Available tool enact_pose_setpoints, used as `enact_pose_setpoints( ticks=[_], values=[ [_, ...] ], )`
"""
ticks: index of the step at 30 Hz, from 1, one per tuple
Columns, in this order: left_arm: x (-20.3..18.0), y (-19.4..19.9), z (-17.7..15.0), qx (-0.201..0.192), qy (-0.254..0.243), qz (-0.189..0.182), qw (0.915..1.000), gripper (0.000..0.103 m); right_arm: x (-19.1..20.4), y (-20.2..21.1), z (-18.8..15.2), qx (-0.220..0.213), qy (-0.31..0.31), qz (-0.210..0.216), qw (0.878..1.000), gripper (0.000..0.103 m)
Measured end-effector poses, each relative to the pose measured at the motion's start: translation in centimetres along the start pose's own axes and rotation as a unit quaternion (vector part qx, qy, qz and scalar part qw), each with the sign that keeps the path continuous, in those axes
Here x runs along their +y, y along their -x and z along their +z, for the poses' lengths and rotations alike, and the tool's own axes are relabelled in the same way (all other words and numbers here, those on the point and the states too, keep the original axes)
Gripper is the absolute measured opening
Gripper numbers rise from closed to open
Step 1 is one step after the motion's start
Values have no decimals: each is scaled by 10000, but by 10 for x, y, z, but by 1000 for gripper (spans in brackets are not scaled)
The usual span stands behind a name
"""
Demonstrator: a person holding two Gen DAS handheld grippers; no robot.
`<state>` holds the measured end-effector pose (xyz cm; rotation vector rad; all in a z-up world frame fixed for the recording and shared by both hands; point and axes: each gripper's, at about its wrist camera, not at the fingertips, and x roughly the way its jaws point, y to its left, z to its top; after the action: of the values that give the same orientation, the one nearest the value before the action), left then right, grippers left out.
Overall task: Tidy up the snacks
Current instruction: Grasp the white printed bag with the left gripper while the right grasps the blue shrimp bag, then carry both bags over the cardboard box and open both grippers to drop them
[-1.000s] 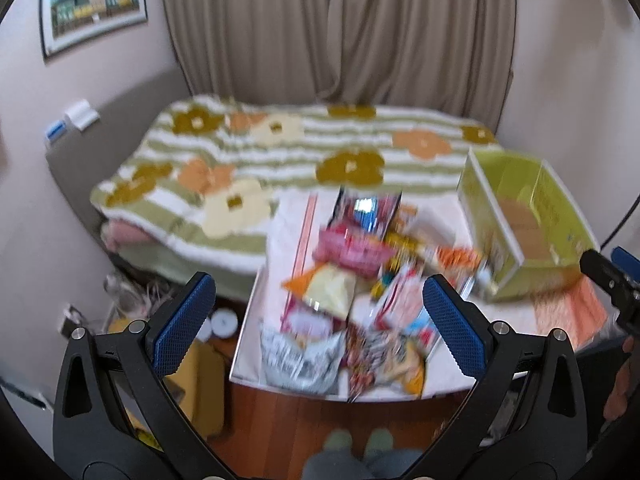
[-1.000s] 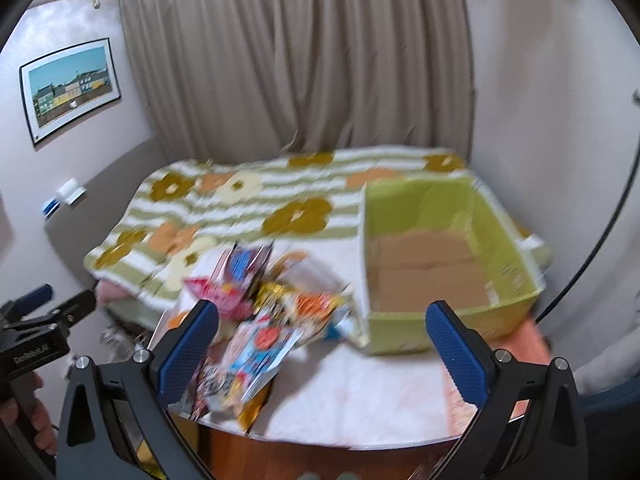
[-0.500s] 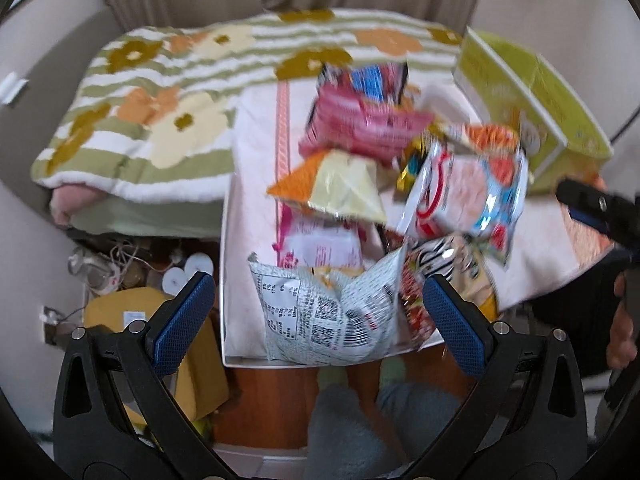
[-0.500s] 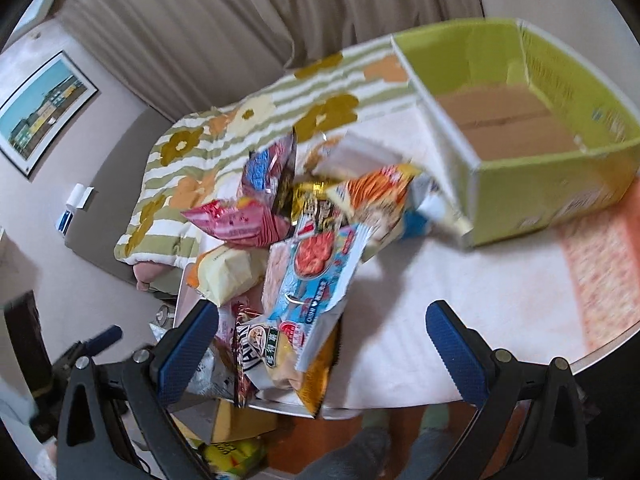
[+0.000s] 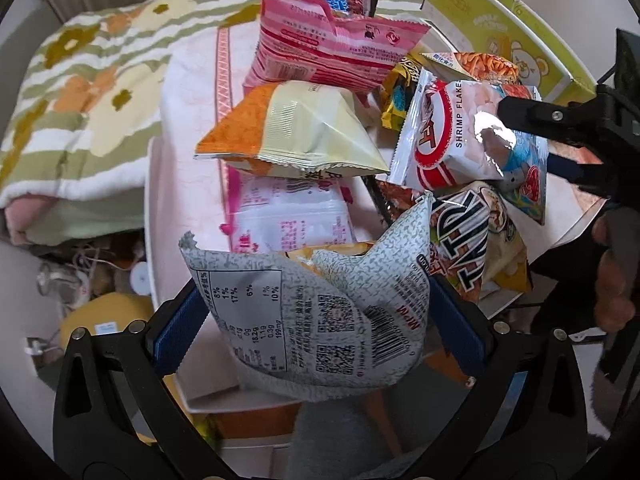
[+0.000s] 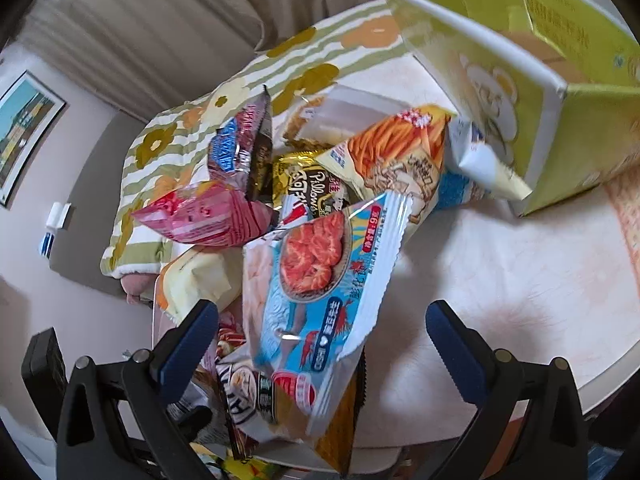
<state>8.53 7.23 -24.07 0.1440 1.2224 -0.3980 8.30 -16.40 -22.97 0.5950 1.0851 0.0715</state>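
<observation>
A pile of snack bags lies on a low table covered by a white cloth. My left gripper is open, with a grey silver bag at the pile's near edge between its blue pads. My right gripper is open over a blue and white shrimp flakes bag; from the left wrist view it reaches in from the right above the same bag. A pink bag and an orange and cream bag lie farther back. An open green cardboard box stands at the right.
A bed with a flowered green blanket runs along the table's far left side. Cables and a yellow object lie on the floor left of the table. A hand holds the right gripper's handle. Bare cloth shows right of the pile.
Both grippers have dropped and moved in close to the pile. The grey bag now sits between the left fingers, and the shrimp flakes bag fills the right view.
</observation>
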Motion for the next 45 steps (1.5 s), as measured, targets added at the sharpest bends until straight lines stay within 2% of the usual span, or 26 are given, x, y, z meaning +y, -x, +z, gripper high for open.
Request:
enact_pose_setpoints(
  ticks=[5,7,10,11,12,14,17,24,32,38,45],
  values=[
    [2,-9,3,43,-45,-218,9997,102,-4,-8,2,42,-117,-8,9999,103],
    [3,-10,5,95,25,-393,9992,92,-4,-13,2,74,-167,35,9998,102],
    [2,-9,7,120,-7,-517,9986,82,-4,-17,3,114,-202,134,9996,92],
    [-1,-8,7,124,-28,-506,9986,80,-4,-18,3,135,-199,147,9996,84],
    [-1,-8,7,139,-33,-511,9986,79,-4,-20,3,164,-198,160,9995,82],
    [0,-7,8,140,-10,-539,9984,75,-4,-24,2,217,-249,251,9991,65],
    [3,-3,6,117,0,-581,9982,70,-7,-21,0,169,-304,292,9990,58],
    [8,15,4,-38,28,-537,9985,68,1,-3,-4,-32,-298,252,9992,56],
    [13,57,22,-446,67,-555,9974,68,10,35,-5,-288,-242,254,9990,55],
    [2,90,57,-948,10,-573,9938,68,12,77,11,-612,-124,344,9975,55],
    [-39,118,116,-1500,57,-468,9876,68,-7,132,56,-1099,271,329,9930,55]
  ],
)
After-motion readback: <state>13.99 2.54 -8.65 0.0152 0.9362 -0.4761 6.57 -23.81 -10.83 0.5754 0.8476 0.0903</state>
